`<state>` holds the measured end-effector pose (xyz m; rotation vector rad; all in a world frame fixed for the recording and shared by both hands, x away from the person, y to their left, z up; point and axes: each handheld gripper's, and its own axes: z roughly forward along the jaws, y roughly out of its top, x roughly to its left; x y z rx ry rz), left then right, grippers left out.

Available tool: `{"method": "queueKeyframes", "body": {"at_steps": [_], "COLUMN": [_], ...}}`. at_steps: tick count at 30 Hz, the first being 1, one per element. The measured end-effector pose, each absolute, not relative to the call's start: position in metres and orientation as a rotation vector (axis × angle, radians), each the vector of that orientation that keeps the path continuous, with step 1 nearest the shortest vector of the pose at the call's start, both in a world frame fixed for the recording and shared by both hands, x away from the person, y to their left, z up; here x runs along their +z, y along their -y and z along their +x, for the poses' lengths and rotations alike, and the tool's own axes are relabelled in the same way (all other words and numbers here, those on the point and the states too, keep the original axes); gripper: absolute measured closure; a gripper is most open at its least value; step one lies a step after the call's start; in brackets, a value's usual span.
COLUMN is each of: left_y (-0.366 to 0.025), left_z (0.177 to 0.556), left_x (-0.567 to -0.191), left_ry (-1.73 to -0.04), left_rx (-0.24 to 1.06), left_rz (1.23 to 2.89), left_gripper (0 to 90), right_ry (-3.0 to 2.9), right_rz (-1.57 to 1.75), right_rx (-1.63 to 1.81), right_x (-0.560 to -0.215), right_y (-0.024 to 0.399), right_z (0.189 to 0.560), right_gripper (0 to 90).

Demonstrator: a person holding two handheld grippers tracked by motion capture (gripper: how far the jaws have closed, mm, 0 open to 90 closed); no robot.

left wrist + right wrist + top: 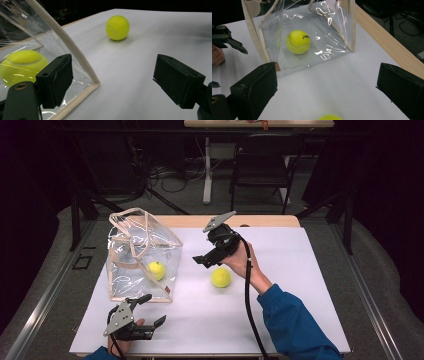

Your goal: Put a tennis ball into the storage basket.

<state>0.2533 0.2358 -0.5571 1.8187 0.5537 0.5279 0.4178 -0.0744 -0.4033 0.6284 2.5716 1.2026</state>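
The right tool hung spread and empty above the loose tennis ball; the clear bag, already holding another ball, lay ahead. The left tool waited spread beside the bag. An off-centre pinch could send the ball rolling.

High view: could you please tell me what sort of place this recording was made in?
Probably a lab or studio set up for recording: dark curtains around a white-covered table, loose cables on the floor behind it, and a folding chair beside another table.
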Motion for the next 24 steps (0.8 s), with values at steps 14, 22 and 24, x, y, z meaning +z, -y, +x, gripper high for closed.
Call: {"method": "queueKeyframes", "body": {"at_steps": [14,22,24], "left_y": [-0.236,-0.235,-0.235], "left_z": [0.253,0.251,0.251], "left_x": [-0.557,-0.557,-0.557], "left_ry": [-0.553,-0.556,-0.557], "left_rx": [0.531,0.541,0.544], "left_rz": [1.814,1.823,1.822], "left_gripper": [15.8,15.8,15.8], "right_ry": [-2.600,-2.591,-2.591], "right_rz": [0.659,0.672,0.669], "right_rx": [1.149,1.159,1.150], "right_x": [-0.426,-0.430,-0.432], "right_y": [0.089,0.099,0.102], "right_z": [0.411,0.405,0.404], "right_gripper": [2.3,2.3,2.2]}}
